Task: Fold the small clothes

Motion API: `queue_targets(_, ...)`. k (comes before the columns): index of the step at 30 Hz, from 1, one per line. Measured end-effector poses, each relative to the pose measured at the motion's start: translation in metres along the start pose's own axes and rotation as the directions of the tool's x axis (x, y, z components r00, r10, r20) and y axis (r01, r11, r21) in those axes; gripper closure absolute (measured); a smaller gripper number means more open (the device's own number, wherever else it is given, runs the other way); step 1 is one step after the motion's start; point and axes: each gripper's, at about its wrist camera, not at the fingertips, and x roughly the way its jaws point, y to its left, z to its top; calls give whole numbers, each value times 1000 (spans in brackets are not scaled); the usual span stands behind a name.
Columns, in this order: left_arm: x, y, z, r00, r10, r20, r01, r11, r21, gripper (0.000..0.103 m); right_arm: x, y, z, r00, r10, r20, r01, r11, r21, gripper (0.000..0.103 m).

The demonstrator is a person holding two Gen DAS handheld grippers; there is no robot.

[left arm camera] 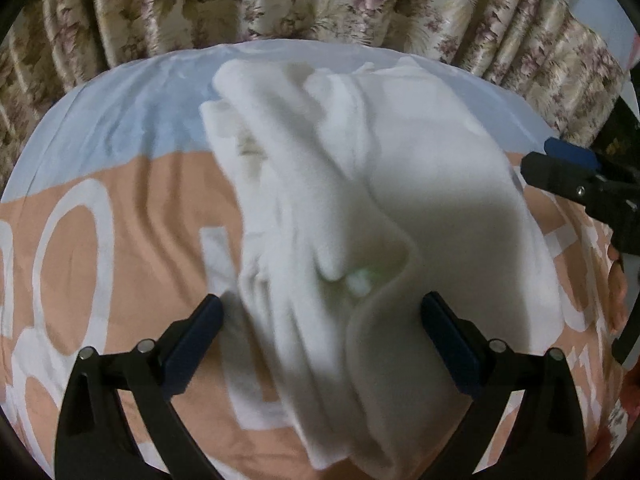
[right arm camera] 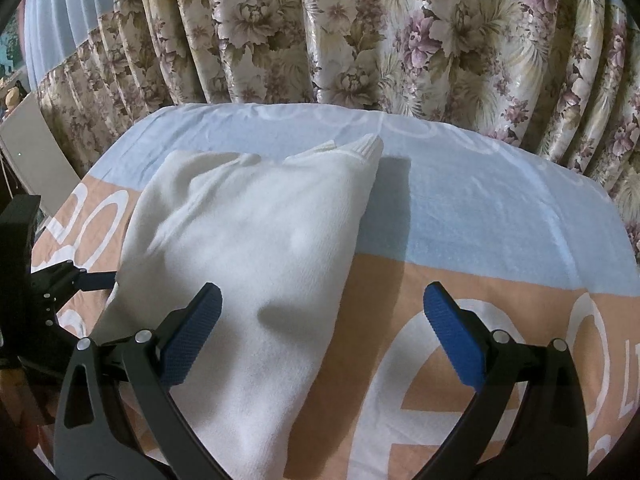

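Observation:
A white knit garment [left arm camera: 400,200] lies partly folded on the bed, its folds bunched toward the left side. It also shows in the right wrist view [right arm camera: 248,248], with ribbed cuffs [right arm camera: 364,146] at its far end. My left gripper [left arm camera: 322,316] is open, its jaws spread over the garment's near edge. My right gripper [right arm camera: 322,312] is open and empty, its left finger [right arm camera: 192,332] over the garment's right part, its right finger over the bedsheet. The right gripper also shows at the right edge of the left wrist view [left arm camera: 568,172].
The bedsheet [right arm camera: 460,208] is light blue at the far end and peach with large white letters near me. A floral curtain [right arm camera: 360,32] hangs behind the bed. A grey board [right arm camera: 32,160] leans at the left.

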Motion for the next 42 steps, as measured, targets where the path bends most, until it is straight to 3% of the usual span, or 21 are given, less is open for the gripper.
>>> queue_targets(6, -2, 0, 6, 998, -64, -11, 65, 997, 45, 48, 5, -6, -3, 1000, -3, -15, 3, 1000, 18, 3)
queue_targets(10, -3, -2, 9, 997, -66, -36, 69, 993, 92, 61, 11, -6, -5, 999, 19, -28, -18, 999, 35, 3)
queue_targets(16, -2, -6, 13, 997, -34, -64, 43, 990, 136, 62, 20, 1, -6, 999, 22, -32, -22, 999, 25, 3)
queue_targets(20, -2, -13, 12, 999, 2, -55, 7, 988, 156, 62, 30, 3, -3, 996, 71, -55, -68, 997, 46, 7)
queue_targets(26, -2, -11, 12, 999, -1, -49, 9, 987, 159, 62, 46, 8, 6, 991, 116, -65, -113, 992, 48, 7)
queue_targets(34, -3, -12, 10, 999, 8, -41, -1, 986, 165, 61, 62, 9, 5, 972, 212, -104, -205, 976, 74, 28)
queue_targets(40, -4, -14, 8, 999, 15, -34, -9, 987, 161, 62, 52, 27, 12, 979, 174, -101, -181, 981, -64, 51)
queue_targets(42, -5, -14, 8, 999, 15, -31, -10, 988, 151, 62, 51, 33, 12, 983, 157, -91, -166, 981, -104, 53)
